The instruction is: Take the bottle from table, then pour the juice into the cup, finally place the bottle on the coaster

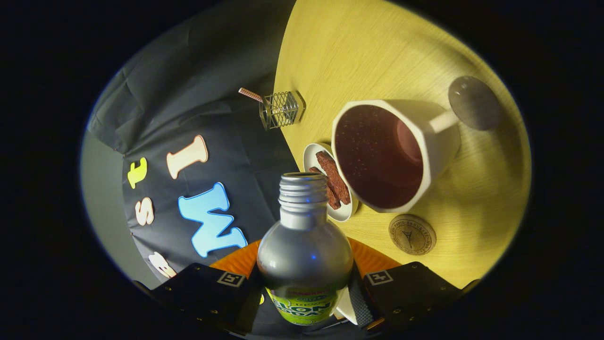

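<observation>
My gripper (304, 293) is shut on a silver bottle (304, 250) with a green label; both fingers press on its body. The bottle's open threaded neck (303, 189) points ahead, and the whole view is tilted. Just beyond the neck and to the right stands a white mug (436, 141) with a dark inside (377, 160). A round wooden coaster (412, 234) lies on the yellow wooden table (377, 56), close to the mug's base and ahead of my right finger.
A small white dish (313, 158) holding brown strips sits between the bottle neck and the mug. A wire holder (281, 109) with a stick in it stands at the table's far edge. A grey round object (474, 103) lies behind the mug's handle. An orange plate (373, 257) lies under the bottle.
</observation>
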Demonstrator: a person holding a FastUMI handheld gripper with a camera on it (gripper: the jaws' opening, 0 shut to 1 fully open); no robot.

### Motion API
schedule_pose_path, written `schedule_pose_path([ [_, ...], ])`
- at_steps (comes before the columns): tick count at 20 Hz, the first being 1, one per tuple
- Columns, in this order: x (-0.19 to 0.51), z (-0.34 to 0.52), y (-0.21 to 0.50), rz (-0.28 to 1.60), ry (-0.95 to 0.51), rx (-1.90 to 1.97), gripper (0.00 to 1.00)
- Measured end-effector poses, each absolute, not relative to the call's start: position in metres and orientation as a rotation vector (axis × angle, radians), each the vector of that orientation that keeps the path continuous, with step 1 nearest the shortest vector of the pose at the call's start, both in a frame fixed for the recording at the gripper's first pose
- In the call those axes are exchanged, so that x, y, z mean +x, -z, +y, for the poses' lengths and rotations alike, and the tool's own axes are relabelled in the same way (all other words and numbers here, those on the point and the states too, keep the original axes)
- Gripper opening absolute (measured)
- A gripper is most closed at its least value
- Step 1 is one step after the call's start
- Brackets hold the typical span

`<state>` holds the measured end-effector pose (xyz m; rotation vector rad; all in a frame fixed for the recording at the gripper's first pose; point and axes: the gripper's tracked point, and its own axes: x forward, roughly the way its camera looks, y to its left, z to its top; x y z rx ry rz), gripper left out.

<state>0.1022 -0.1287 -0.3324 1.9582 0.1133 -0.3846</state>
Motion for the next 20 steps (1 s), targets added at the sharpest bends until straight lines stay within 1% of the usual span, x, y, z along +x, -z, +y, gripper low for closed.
schedule_pose_path([
  [13,0.096,-0.120,0.319,0.174,0.256,1.674,0.78],
  [20,0.089,-0.112,0.315,0.186,0.225,1.429,0.78],
])
